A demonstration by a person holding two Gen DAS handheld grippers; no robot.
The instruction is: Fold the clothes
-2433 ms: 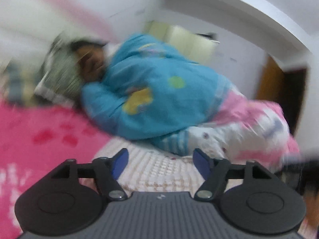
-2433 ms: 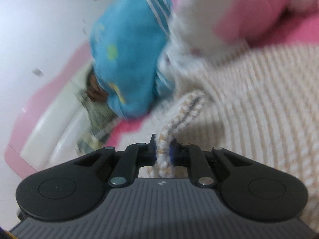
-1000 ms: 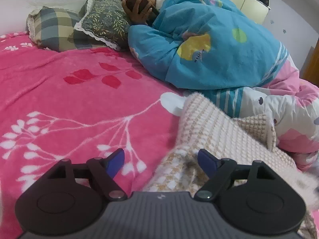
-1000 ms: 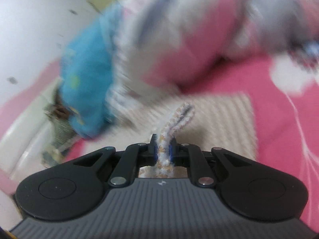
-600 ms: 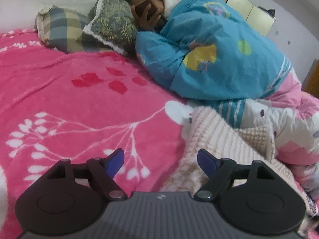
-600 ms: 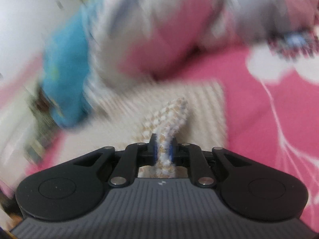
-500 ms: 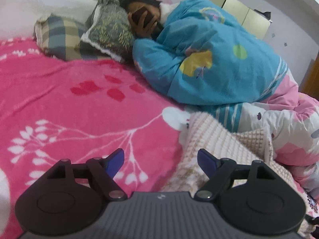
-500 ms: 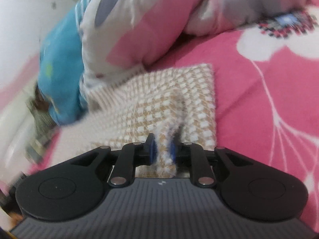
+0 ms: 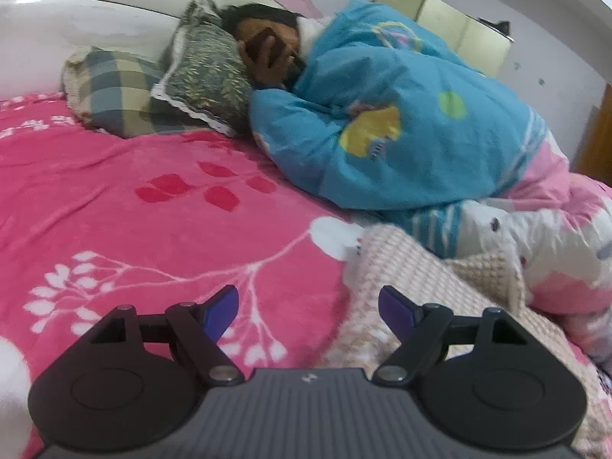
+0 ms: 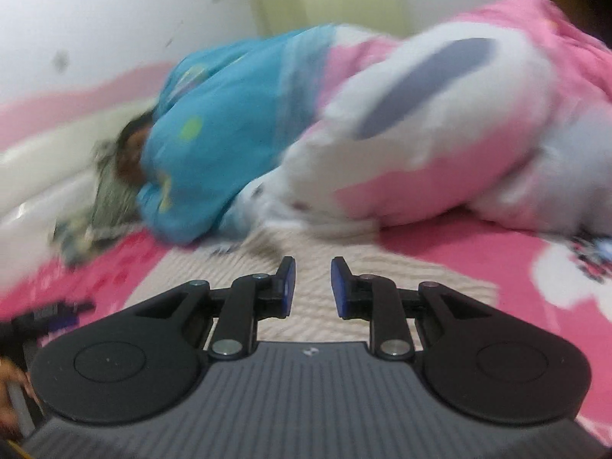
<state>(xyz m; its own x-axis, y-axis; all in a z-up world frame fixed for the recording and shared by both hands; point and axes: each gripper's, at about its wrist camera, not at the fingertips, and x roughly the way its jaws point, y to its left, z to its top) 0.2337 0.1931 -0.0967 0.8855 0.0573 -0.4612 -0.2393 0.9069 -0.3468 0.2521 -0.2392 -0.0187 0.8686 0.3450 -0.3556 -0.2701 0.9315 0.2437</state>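
On the pink bedcover (image 9: 114, 199), just beside a person under a blue quilt (image 9: 401, 126), lies the cream knitted garment (image 9: 413, 287). Above its edge the left gripper (image 9: 308, 308) hovers with jaws wide apart, holding nothing. Over the same garment (image 10: 313, 279) the right gripper (image 10: 310, 287) has a small gap between its jaws, with nothing between them.
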